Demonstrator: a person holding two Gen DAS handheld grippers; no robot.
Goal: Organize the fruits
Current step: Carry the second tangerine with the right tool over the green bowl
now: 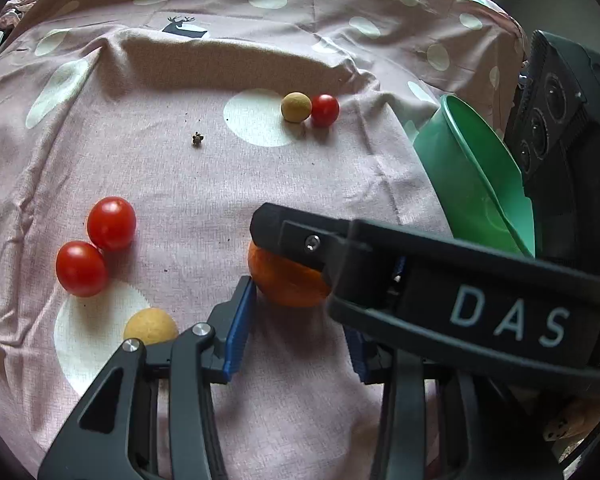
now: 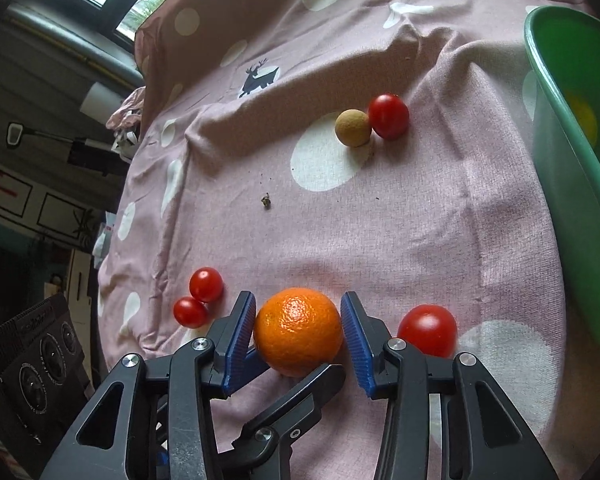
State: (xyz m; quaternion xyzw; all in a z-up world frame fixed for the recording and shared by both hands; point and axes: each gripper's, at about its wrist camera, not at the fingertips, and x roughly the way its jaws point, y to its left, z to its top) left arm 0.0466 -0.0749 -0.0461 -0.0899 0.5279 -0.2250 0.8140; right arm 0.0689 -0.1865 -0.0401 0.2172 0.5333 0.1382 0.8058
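An orange [image 2: 298, 330] lies on the pink spotted cloth [image 2: 380, 220] between the blue pads [image 2: 242, 336] of my right gripper [image 2: 298, 336], which is open around it with small gaps. In the left wrist view the orange [image 1: 288, 282] sits in front of my open left gripper [image 1: 296, 320], partly hidden by the right gripper's black finger [image 1: 300, 236]. Two cherry tomatoes [image 1: 96, 244] lie to the left, a tan round fruit [image 1: 150, 330] by the left pad. A tan fruit [image 2: 353, 128] and tomato [image 2: 388, 116] lie farther back. Another tomato [image 2: 428, 330] lies right of the orange.
A green plastic bowl [image 2: 572, 152] stands at the right, with something yellow inside; it also shows in the left wrist view [image 1: 480, 176]. A small brown stem bit [image 2: 265, 201] lies mid-cloth. The cloth folds up into a ridge at the back.
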